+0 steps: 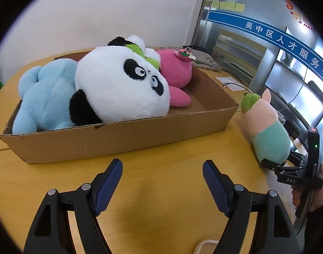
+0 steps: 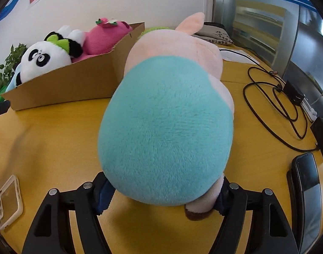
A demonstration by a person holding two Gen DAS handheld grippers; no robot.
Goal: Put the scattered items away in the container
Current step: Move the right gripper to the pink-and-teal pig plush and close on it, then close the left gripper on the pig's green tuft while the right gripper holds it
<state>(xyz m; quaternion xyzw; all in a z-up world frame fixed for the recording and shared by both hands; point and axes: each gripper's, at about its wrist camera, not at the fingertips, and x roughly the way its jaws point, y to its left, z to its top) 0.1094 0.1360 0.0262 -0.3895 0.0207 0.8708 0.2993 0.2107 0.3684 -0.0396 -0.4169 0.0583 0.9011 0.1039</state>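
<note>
A cardboard box (image 1: 119, 139) on the yellow table holds a light blue plush (image 1: 45, 97), a panda plush (image 1: 121, 84) and a pink plush (image 1: 176, 72). My left gripper (image 1: 162, 182) is open and empty over the table, in front of the box. My right gripper (image 2: 161, 199) is shut on the bottom of a pink and teal plush (image 2: 165, 127), held just right of the box (image 2: 76, 86). The same plush (image 1: 267, 131) and right gripper (image 1: 273, 165) show at the right of the left wrist view. The plush hides most of the right fingers.
A clear phone case (image 2: 6, 201) lies at the front left. Black cables (image 2: 273, 105), adapters and a dark phone (image 2: 307, 190) lie along the table's right edge. A grey pouch (image 1: 203, 59) and papers lie behind the box. A glass wall stands to the right.
</note>
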